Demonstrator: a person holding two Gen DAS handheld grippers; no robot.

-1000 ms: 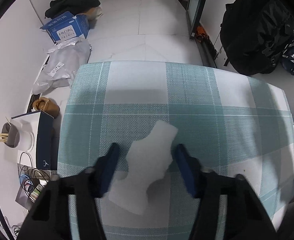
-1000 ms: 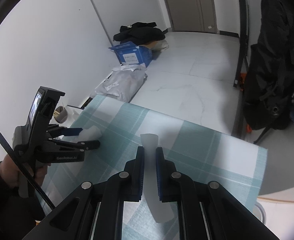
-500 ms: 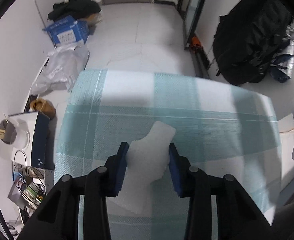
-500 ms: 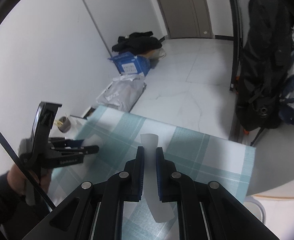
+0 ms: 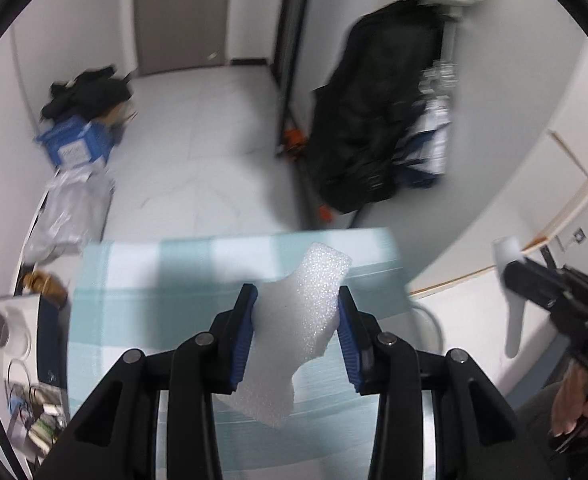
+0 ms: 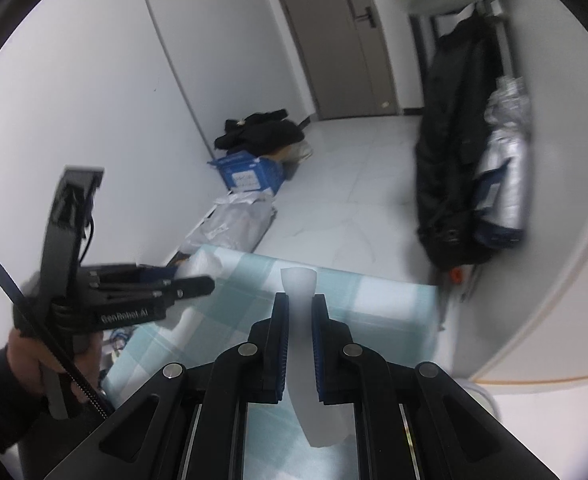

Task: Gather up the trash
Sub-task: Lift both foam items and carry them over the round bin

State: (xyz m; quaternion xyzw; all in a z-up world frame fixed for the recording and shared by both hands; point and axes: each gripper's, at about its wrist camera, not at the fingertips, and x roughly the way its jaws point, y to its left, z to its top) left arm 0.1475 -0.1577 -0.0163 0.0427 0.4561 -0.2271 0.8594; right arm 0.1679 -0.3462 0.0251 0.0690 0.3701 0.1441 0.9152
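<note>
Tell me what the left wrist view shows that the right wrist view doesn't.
Only the left wrist view shows the foam piece's grainy surface up close in the left gripper, and a cup beside the table. Only the right wrist view shows the door handle and the strip close up in the right gripper. Both show the checked tablecloth, blue box and black coat.

The left wrist view is taken from just behind the left gripper (image 5: 297,322), looking forward and down over the checked tablecloth (image 5: 142,304) toward the door (image 5: 182,12). The right wrist view is set the same way behind the right gripper (image 6: 300,334), angled leftward. The tablecloth (image 6: 382,296), blue box (image 5: 74,146) (image 6: 250,174) and black bag (image 5: 374,120) (image 6: 454,140) are shared. Each gripper is caught by the other camera.
</note>
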